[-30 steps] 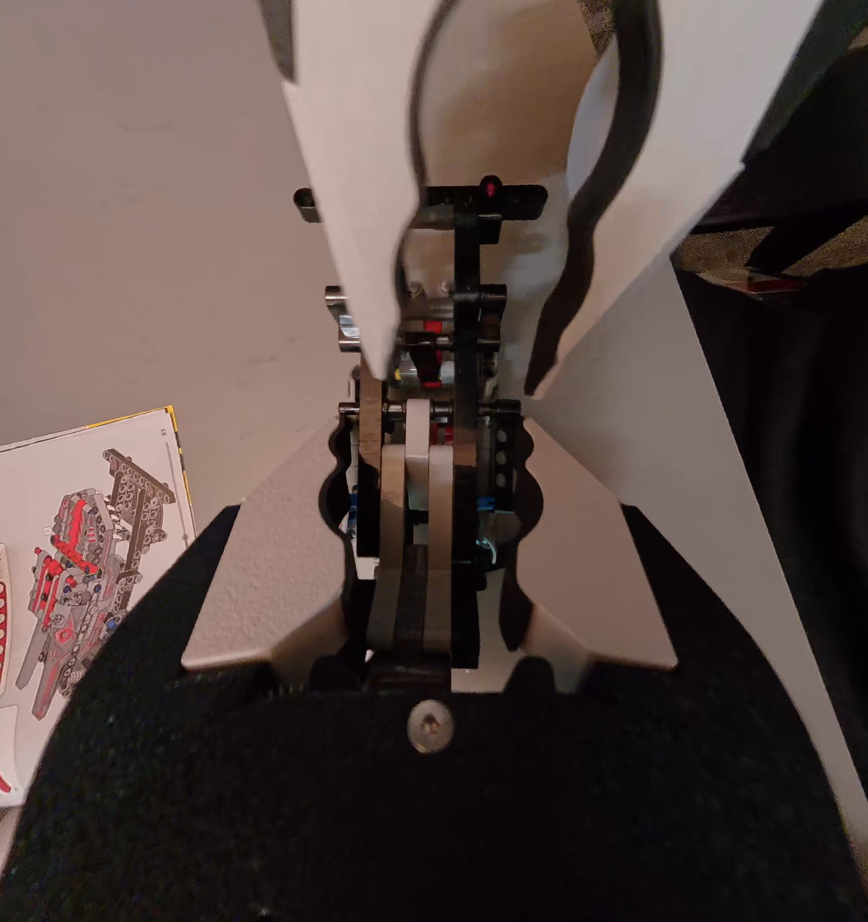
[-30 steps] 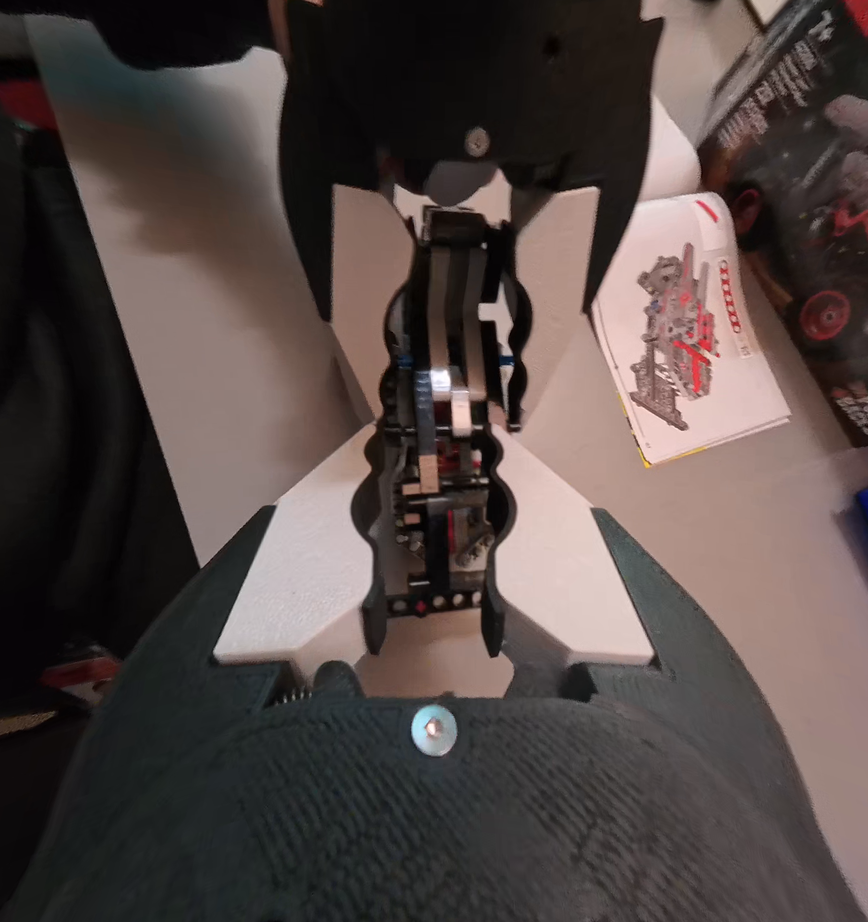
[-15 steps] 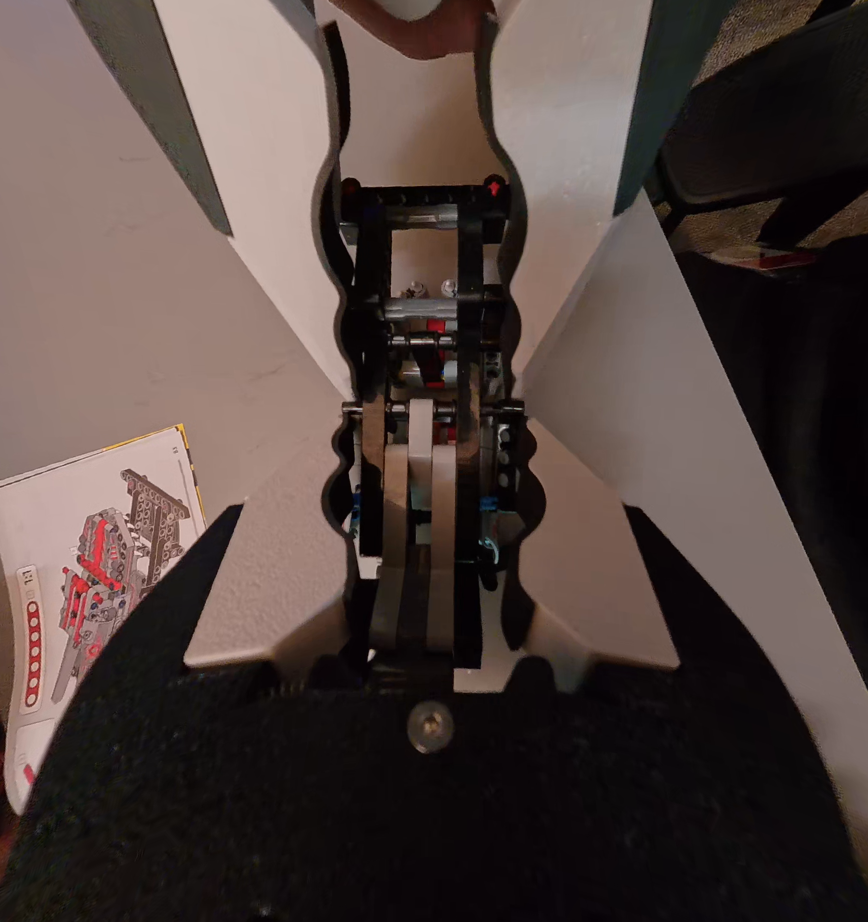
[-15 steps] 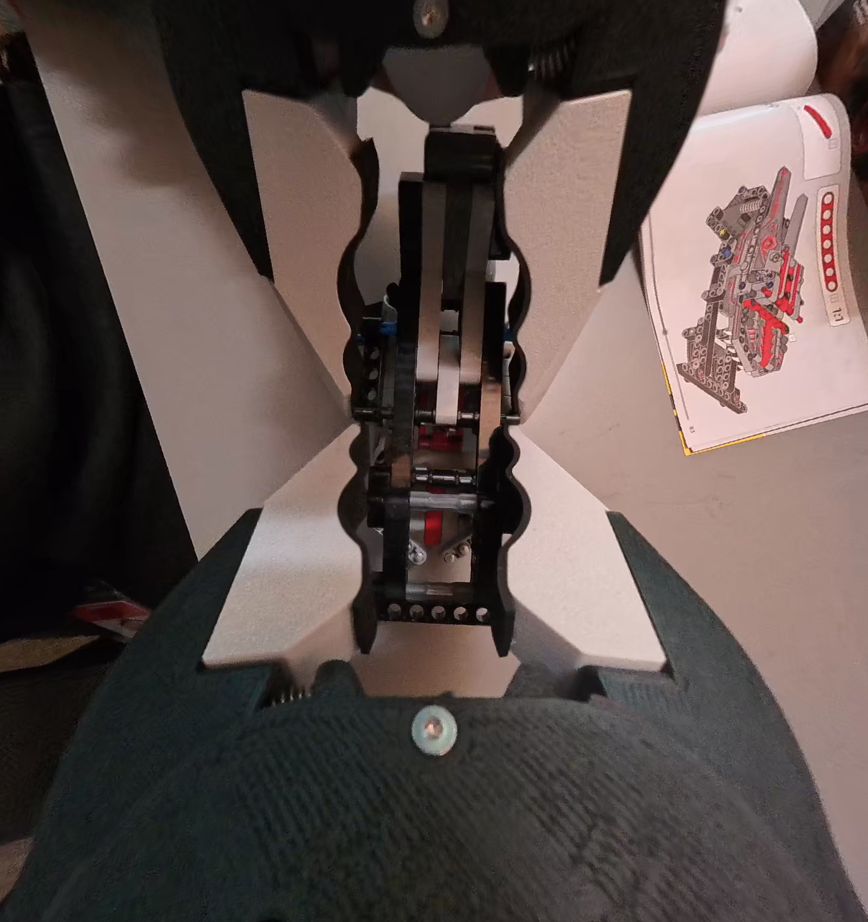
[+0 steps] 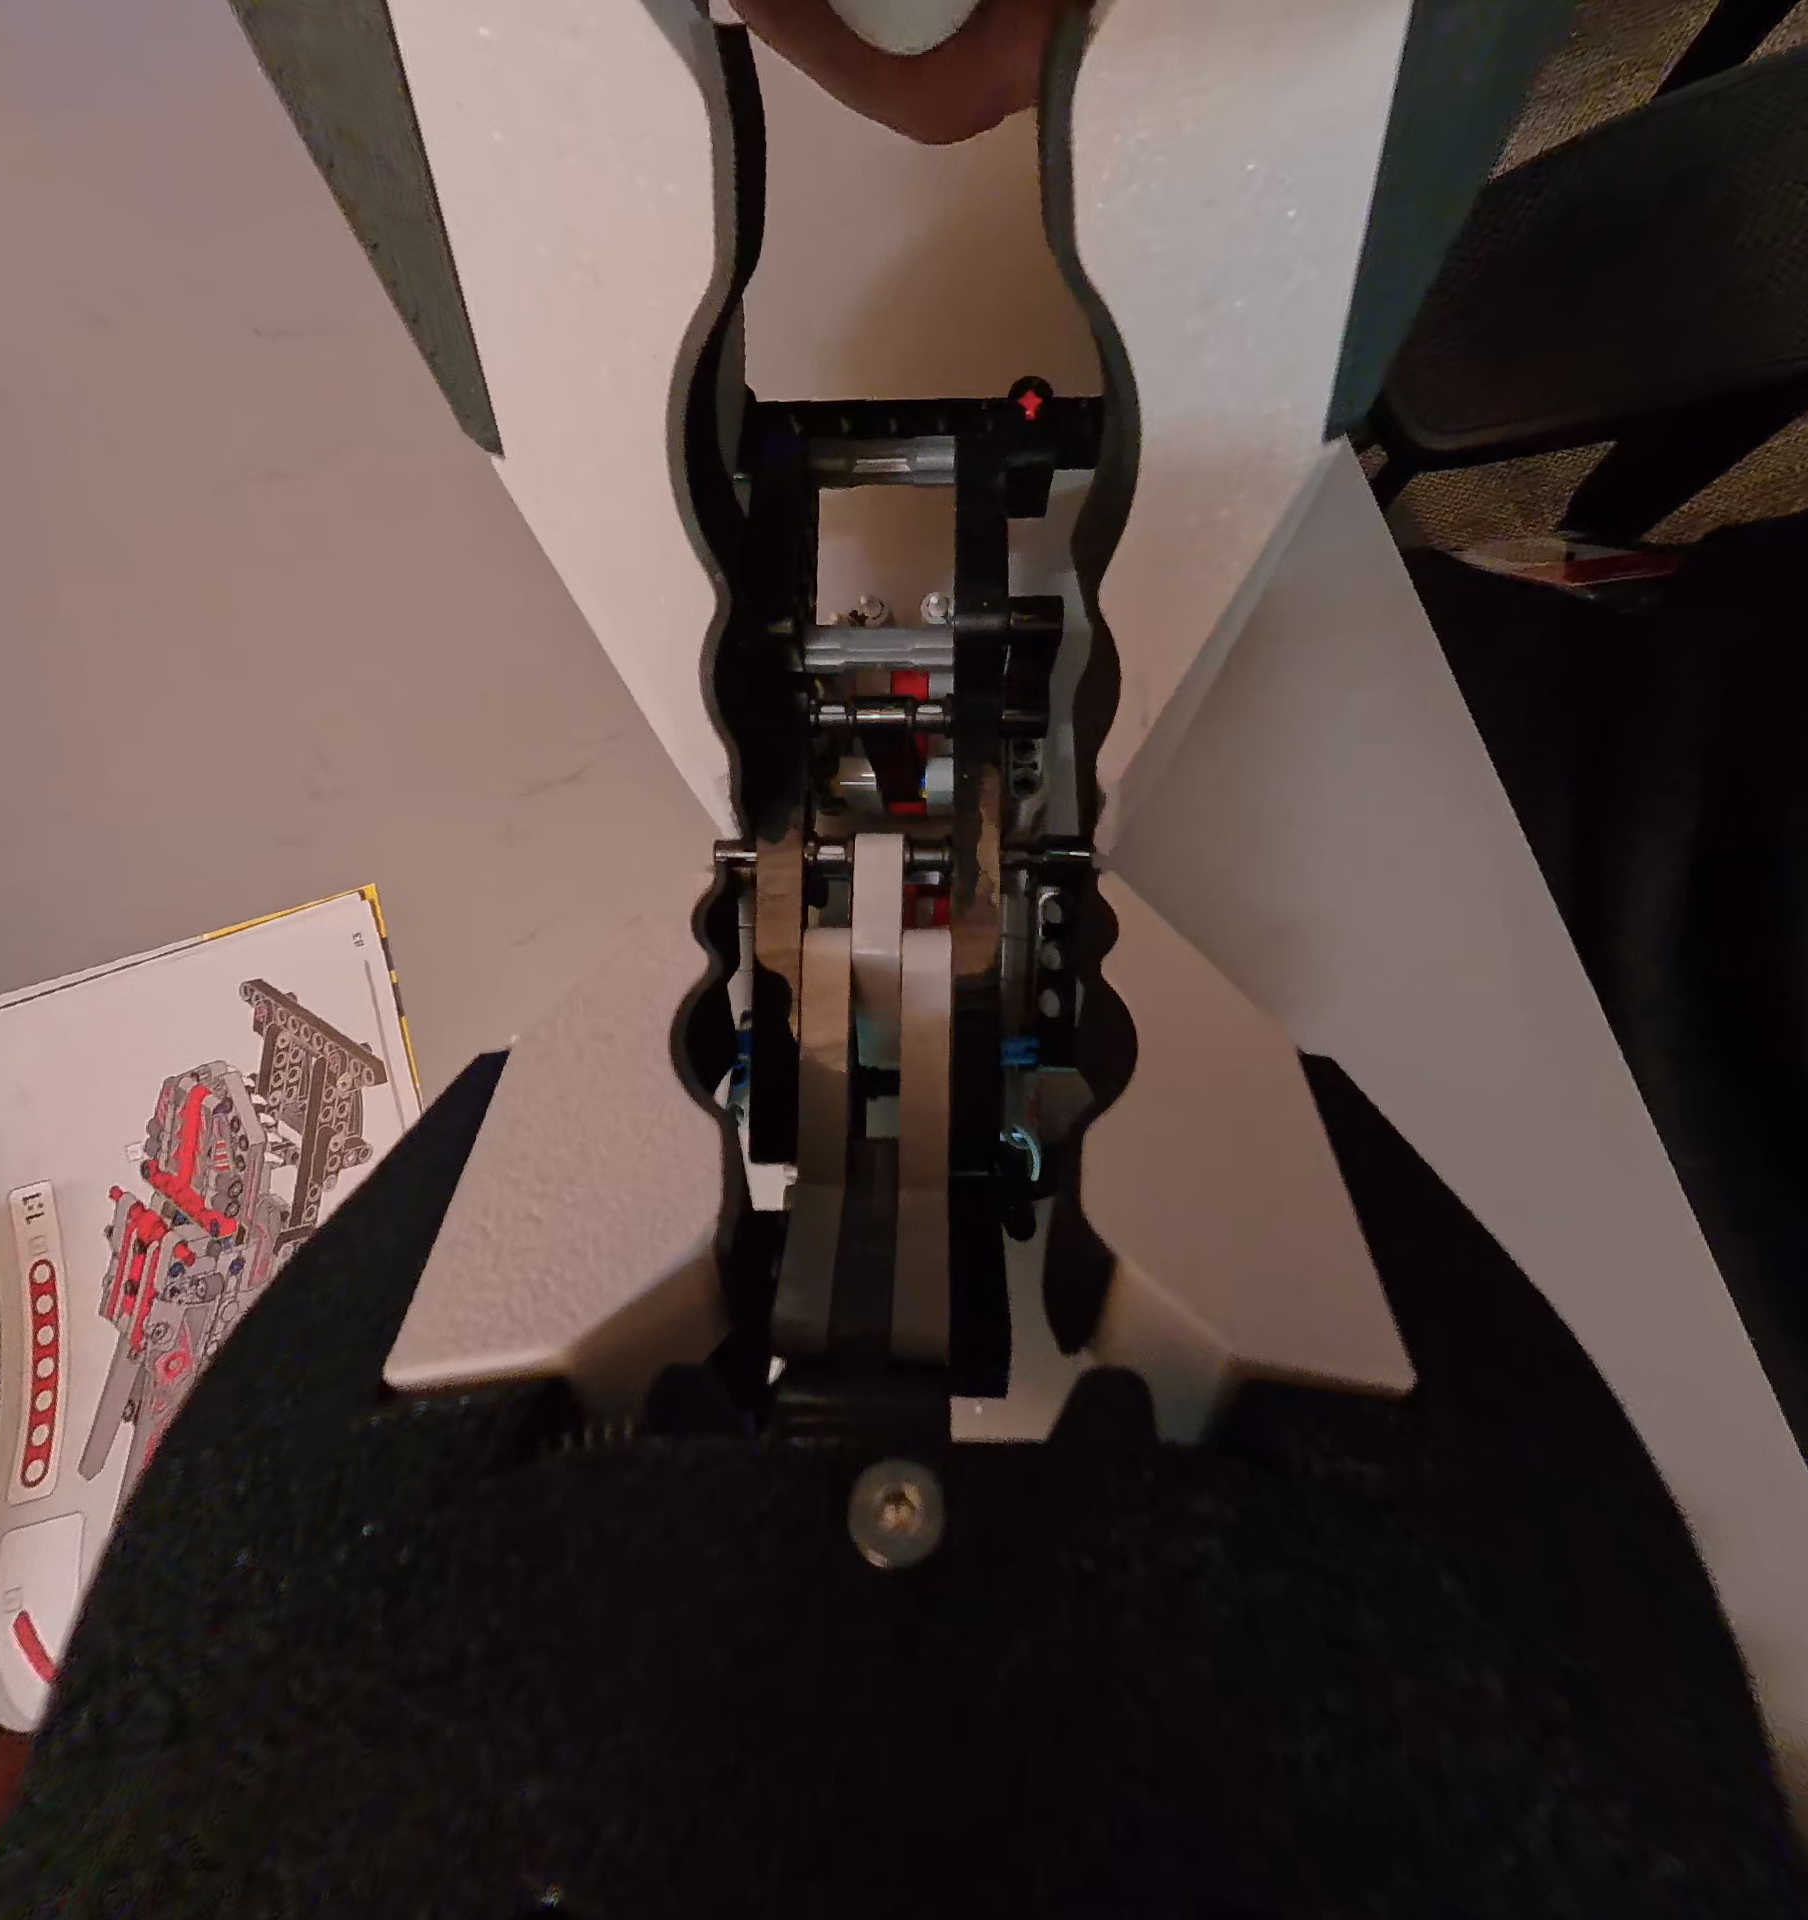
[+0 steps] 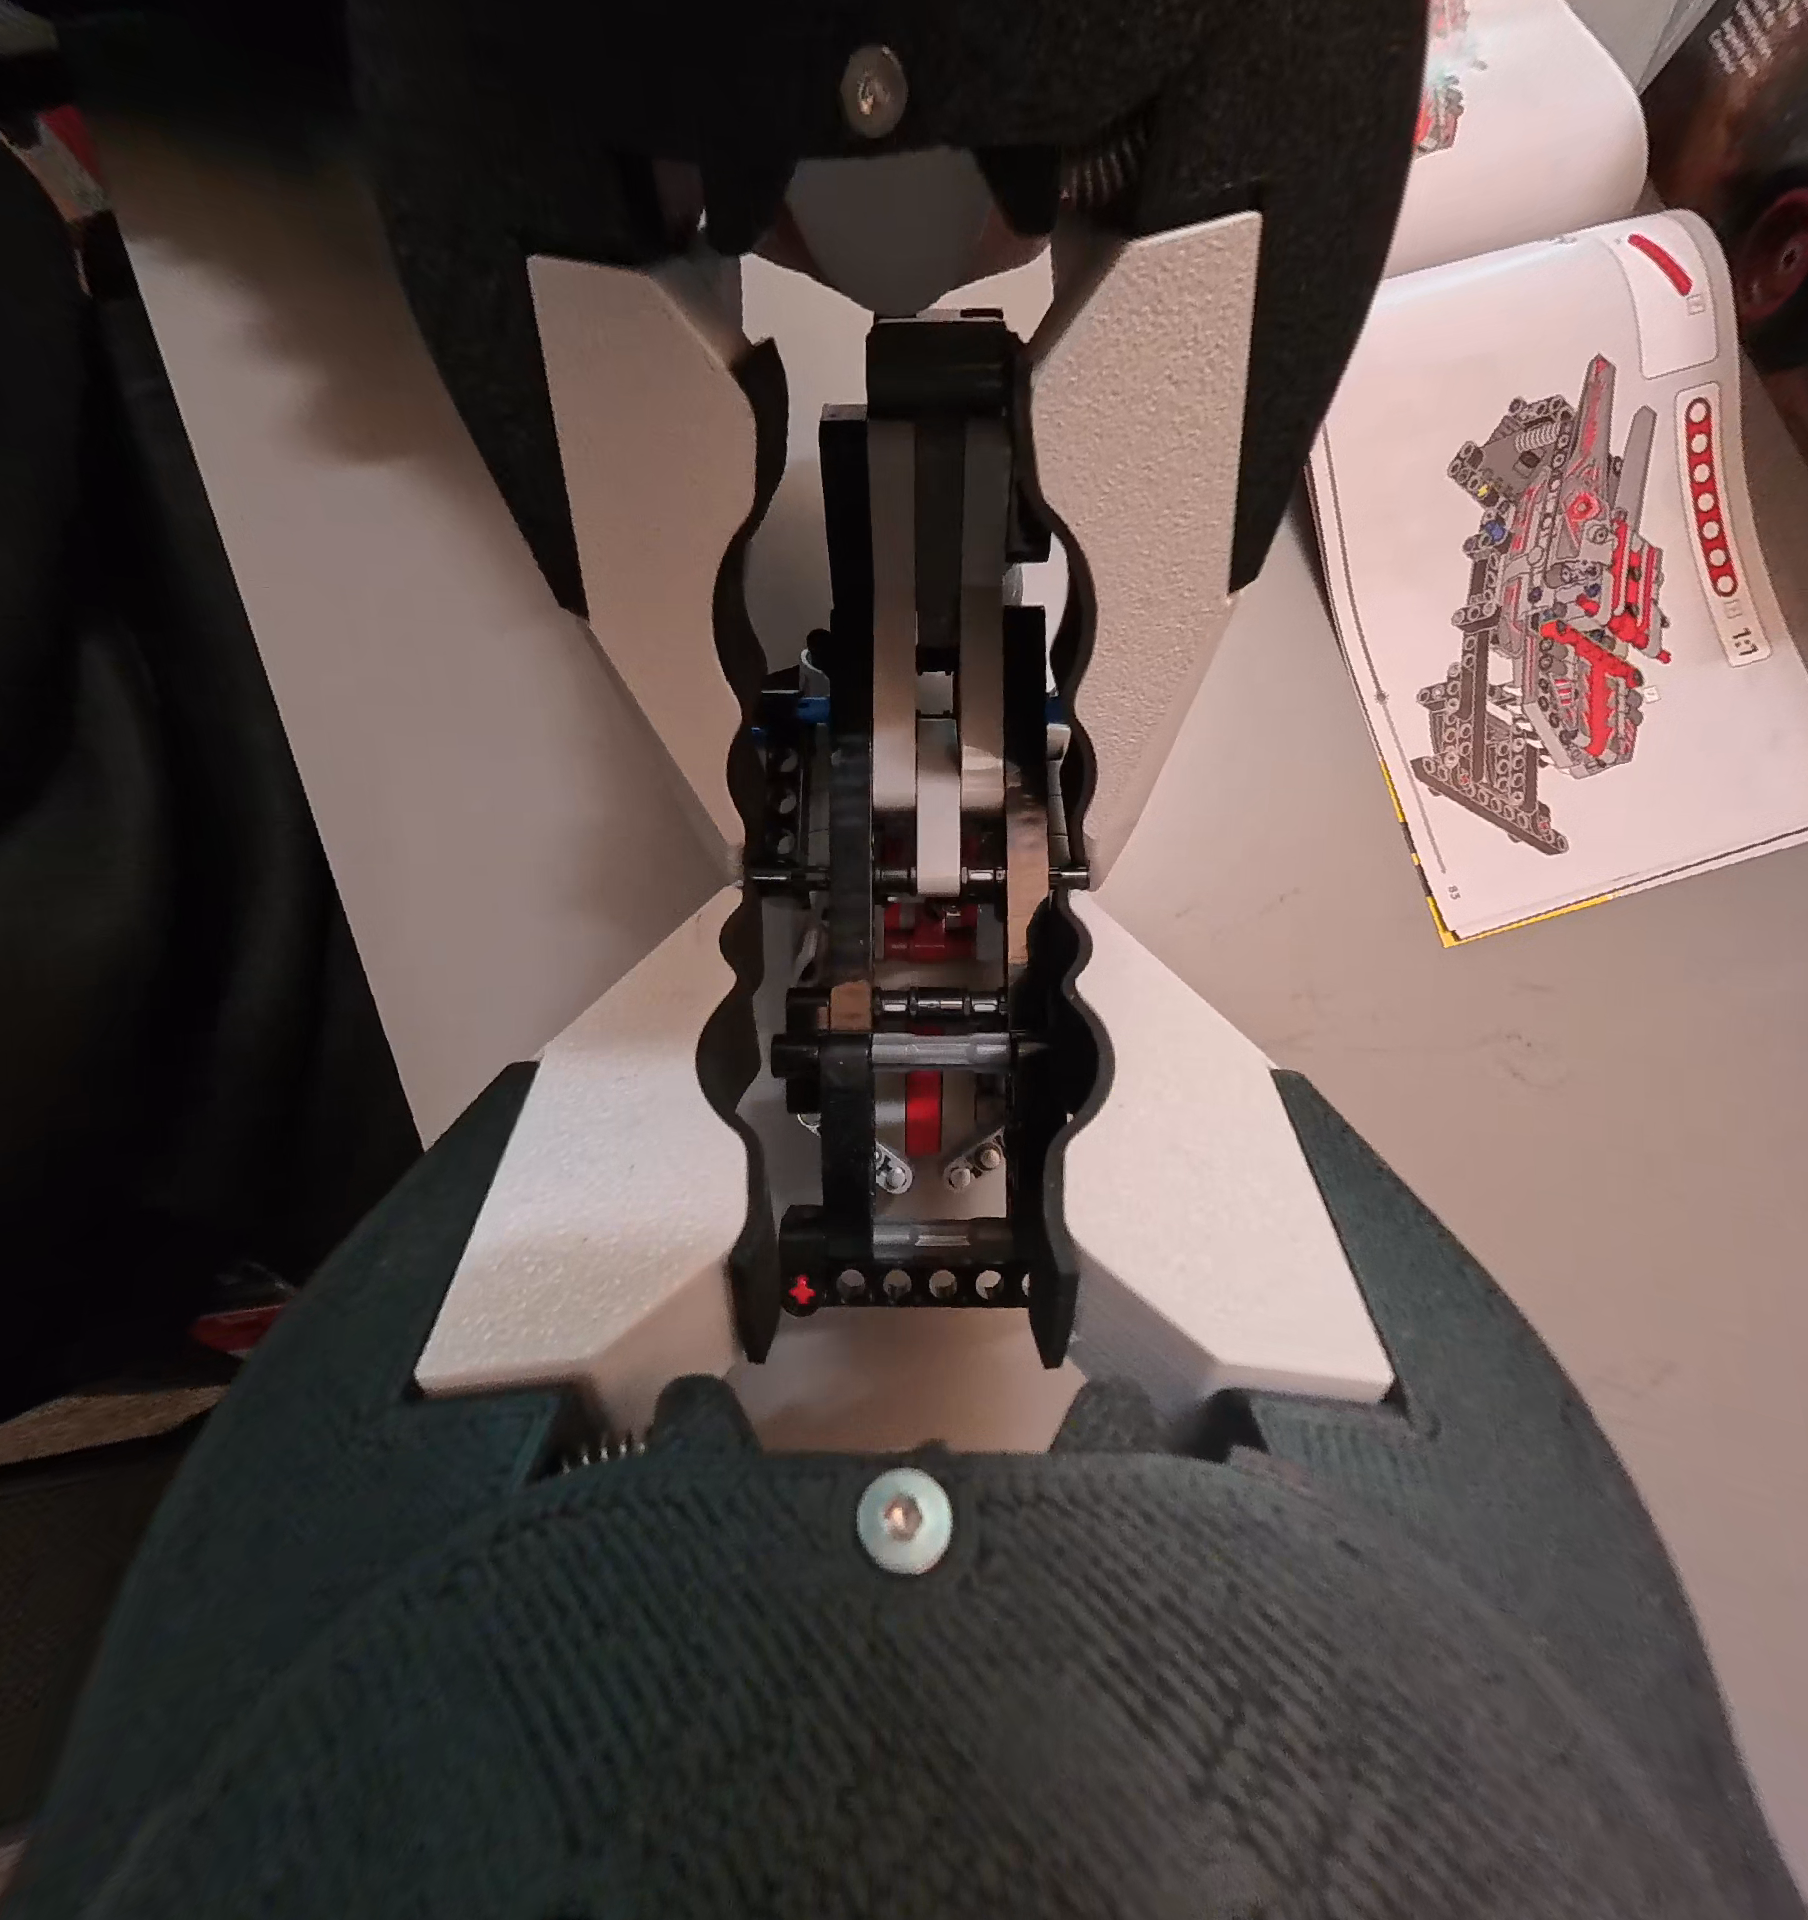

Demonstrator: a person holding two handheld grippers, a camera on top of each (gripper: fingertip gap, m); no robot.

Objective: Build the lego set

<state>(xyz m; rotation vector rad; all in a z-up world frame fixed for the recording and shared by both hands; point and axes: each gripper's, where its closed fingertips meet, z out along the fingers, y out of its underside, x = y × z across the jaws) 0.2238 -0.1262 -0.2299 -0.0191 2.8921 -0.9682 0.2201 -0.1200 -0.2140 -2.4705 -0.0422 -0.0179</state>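
grippers clamped on both ends of the lego chassis

both tools are squeezing the same long black, grey and red lego technic model [image 5: 900,831], one from each end, tips meeting nose to nose around the middle of it. the left gripper [image 5: 905,862] has its white fingers with wavy black pads pressed against the sides of the end with the grey curved beams, so it's closed on the model. the right gripper [image 6: 905,894] is doing the same on the other end, the one with the black crossbeam full of holes and a little red pin at one corner, pads tight on both sides.

the model is held up above the pale beige table [image 6: 1502,1143], not resting on it as far as i can tell.

an open white instruction booklet with a yellow edge [image 6: 1606,582] lies flat on the table off to the side, showing a drawing of the build. a dark printed box [image 6: 1773,156] sits past the booklet, mostly cut off.
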